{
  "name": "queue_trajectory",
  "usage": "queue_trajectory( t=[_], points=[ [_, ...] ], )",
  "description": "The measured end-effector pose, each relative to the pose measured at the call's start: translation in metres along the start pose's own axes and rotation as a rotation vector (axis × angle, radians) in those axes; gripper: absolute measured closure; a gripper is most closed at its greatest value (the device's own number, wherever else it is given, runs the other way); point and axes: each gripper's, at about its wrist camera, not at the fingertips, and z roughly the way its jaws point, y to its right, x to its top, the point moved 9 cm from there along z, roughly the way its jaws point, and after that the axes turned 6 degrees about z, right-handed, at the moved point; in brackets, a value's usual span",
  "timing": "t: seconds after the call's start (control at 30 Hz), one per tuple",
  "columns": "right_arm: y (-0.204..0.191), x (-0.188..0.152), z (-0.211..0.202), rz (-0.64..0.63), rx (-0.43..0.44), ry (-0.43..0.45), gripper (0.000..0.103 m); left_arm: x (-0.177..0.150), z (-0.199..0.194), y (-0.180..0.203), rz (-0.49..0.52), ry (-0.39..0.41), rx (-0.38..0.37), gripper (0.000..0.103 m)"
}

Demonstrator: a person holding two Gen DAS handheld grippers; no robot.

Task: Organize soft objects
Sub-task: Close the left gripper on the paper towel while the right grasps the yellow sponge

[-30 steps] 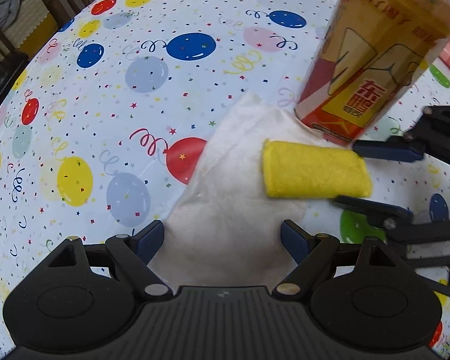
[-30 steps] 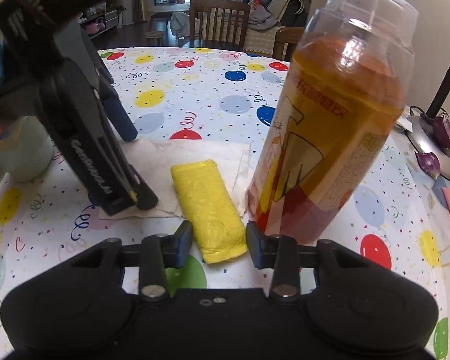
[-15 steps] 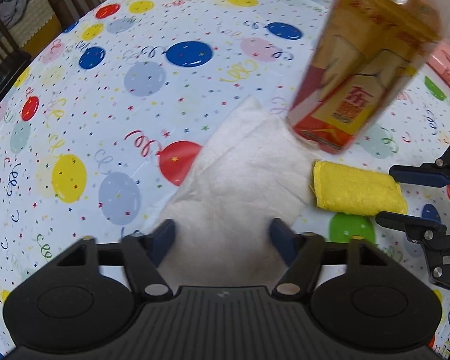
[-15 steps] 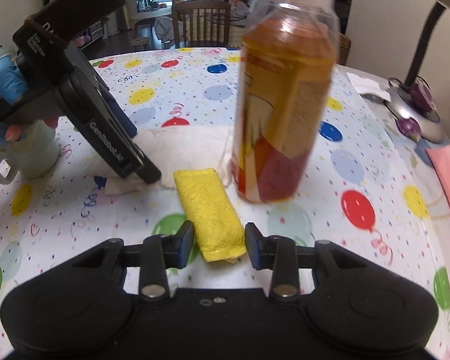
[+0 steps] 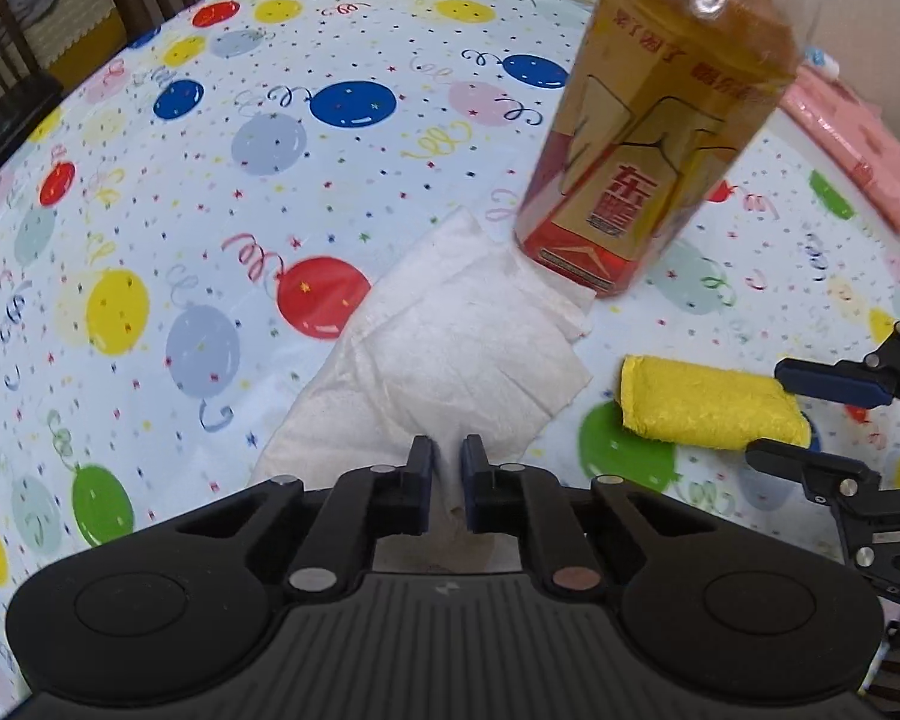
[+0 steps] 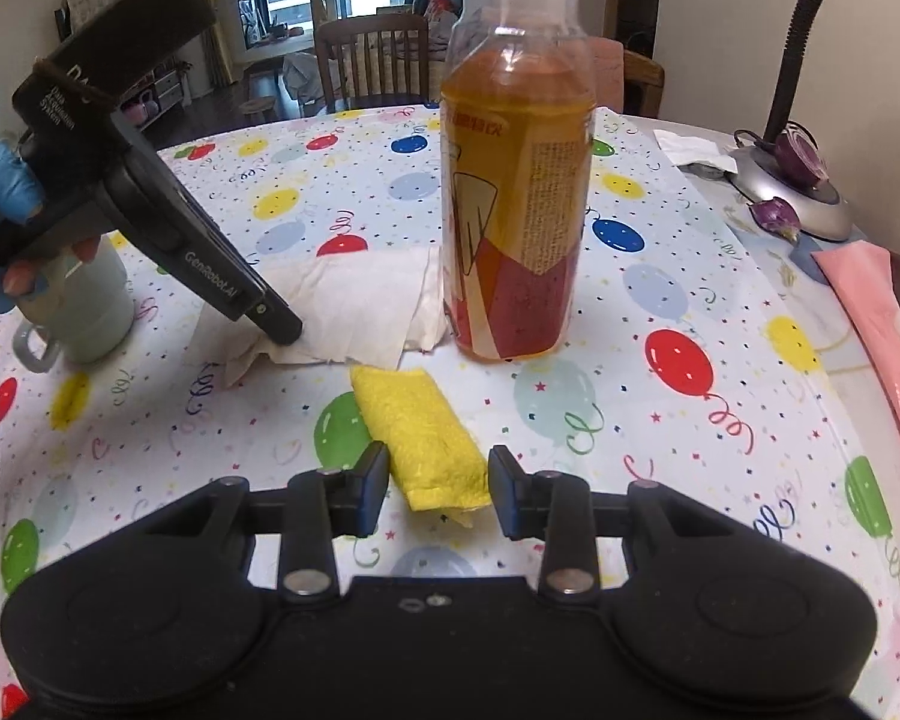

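Note:
A folded white tissue (image 5: 450, 360) lies on the balloon-print tablecloth (image 5: 210, 210), its far corner against the bottle's base. My left gripper (image 5: 447, 462) is shut on the tissue's near edge, which bunches up between the pads. From the right wrist the left gripper (image 6: 282, 330) slants down onto the tissue (image 6: 354, 306). A rolled yellow cloth (image 6: 408, 414) lies on the tablecloth just off the tissue. My right gripper (image 6: 438, 468) is shut on its near end. From the left wrist, the right gripper (image 5: 768, 411) grips the yellow cloth (image 5: 702, 402) from the right.
A tall bottle of amber drink (image 6: 516, 210) stands just behind both cloths. A pale mug (image 6: 84, 306) sits at the left behind the left gripper. A desk lamp base (image 6: 792, 204) and a pink item (image 6: 882, 324) occupy the right side. Wooden chairs (image 6: 372, 60) stand beyond the table.
My left gripper's jaws closed from wide apart onto the tissue's edge. The right gripper drew the yellow cloth off the tissue and away from the bottle.

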Motion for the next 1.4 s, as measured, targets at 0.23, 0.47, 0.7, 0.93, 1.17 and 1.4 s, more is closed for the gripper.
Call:
queue_trajectory(
  t=[0.23,0.47,0.7,0.93,1.17,1.4],
  points=[
    [0.001,-0.024,-0.018,-0.035,-0.005,-0.041,0.068,-0.027,-0.007,0.020,-0.034,-0.018,-0.072,0.093],
    [0.003,-0.045,-0.022,-0.035,-0.003,-0.081,0.067,-0.053,-0.006,0.044,0.018,-0.024,-0.064,0.093],
    [-0.001,-0.042,-0.022,-0.052,0.024,-0.067,0.054,-0.050,-0.013,0.045,0.051,0.009,-0.060,0.090],
    [-0.009,-0.038,-0.020,-0.076,0.074,-0.066,0.033,-0.044,-0.017,0.039,0.044,0.042,-0.027,0.017],
    [-0.015,-0.039,-0.009,-0.119,0.096,-0.085,0.019,-0.031,-0.005,0.035,0.043,0.075,0.013,0.017],
    [-0.019,-0.040,0.004,-0.167,0.088,-0.113,0.021,-0.030,0.018,0.043,0.097,0.049,0.020,0.016]
  ],
)
